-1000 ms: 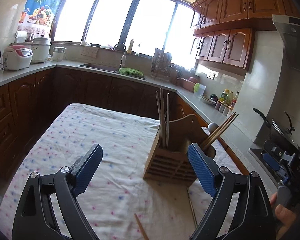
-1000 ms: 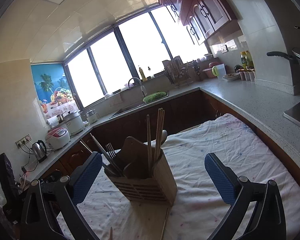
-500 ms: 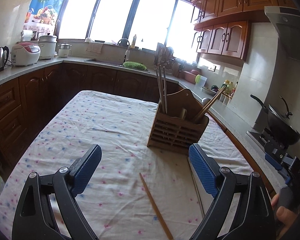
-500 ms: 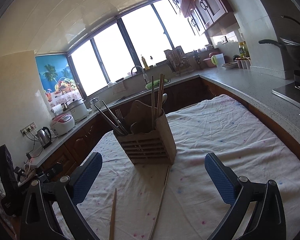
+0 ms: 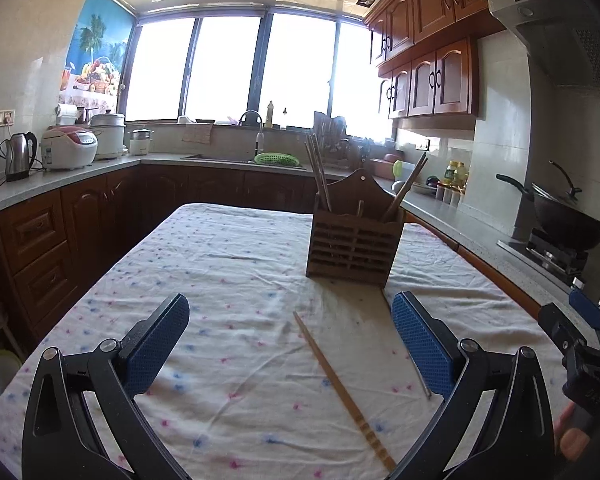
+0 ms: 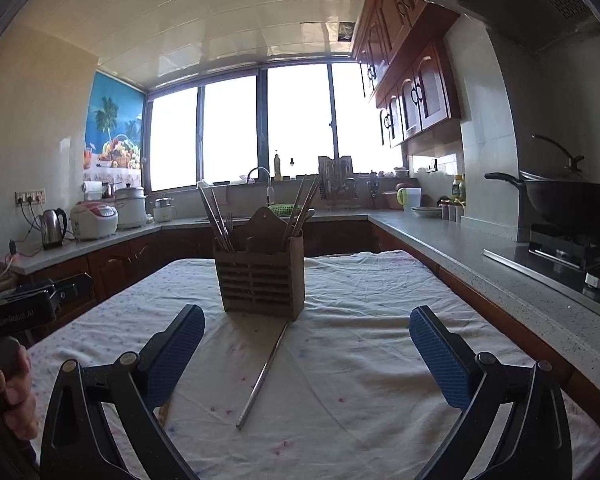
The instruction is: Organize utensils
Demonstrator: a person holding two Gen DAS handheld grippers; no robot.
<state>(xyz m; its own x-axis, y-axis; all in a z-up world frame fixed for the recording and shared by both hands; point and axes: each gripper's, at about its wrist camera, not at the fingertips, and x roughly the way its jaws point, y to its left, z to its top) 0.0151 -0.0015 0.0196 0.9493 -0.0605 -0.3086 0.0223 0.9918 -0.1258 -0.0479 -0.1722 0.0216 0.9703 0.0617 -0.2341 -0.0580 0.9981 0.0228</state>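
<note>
We're holding the left hand-held gripper (image 5: 290,328) low in frame, jaws opening, nothing between them. The right hand-held gripper (image 6: 306,340) is gaping wide, empty. Wooden chopstick (image 5: 342,390) and metal chopstick (image 6: 263,376) are lying on the table (image 5: 204,264), below the utensil holder (image 5: 352,240) at frame centre.
</note>
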